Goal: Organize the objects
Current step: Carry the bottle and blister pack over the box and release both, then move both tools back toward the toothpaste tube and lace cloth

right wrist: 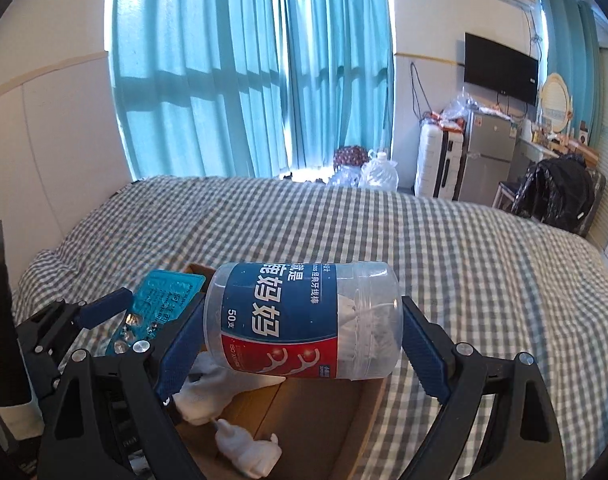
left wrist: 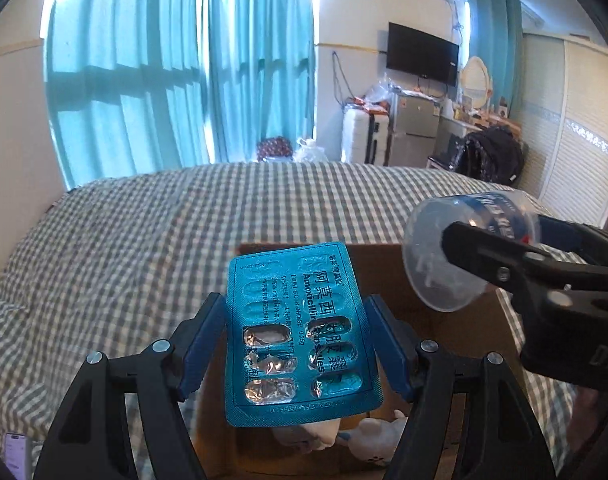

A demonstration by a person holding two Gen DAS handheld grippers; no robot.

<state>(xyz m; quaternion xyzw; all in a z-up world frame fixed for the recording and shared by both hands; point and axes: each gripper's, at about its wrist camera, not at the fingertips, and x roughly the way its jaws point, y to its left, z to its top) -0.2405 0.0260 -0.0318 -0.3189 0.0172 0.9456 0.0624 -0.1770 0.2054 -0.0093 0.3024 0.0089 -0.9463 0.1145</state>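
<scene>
Two grippers hover over a cardboard box (right wrist: 328,412) on the bed (right wrist: 424,240): left gripper (left wrist: 295,332) fingers clamp a blister pack (left wrist: 299,320), right gripper (right wrist: 299,336) fingers clamp a floss-pick jar (right wrist: 304,320).

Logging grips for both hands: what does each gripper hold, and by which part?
Left gripper: blister pack, by its long edges. Right gripper: floss-pick jar, by its two ends.

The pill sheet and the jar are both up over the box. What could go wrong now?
1. The pill sheet is pinched only by its thin edges in the left gripper, so it might bend and slip out.
2. The jar lies sideways in the right gripper, held end to end; it could twist loose.
3. Both hang over the box with white toys inside, so a drop could land on them.
</scene>
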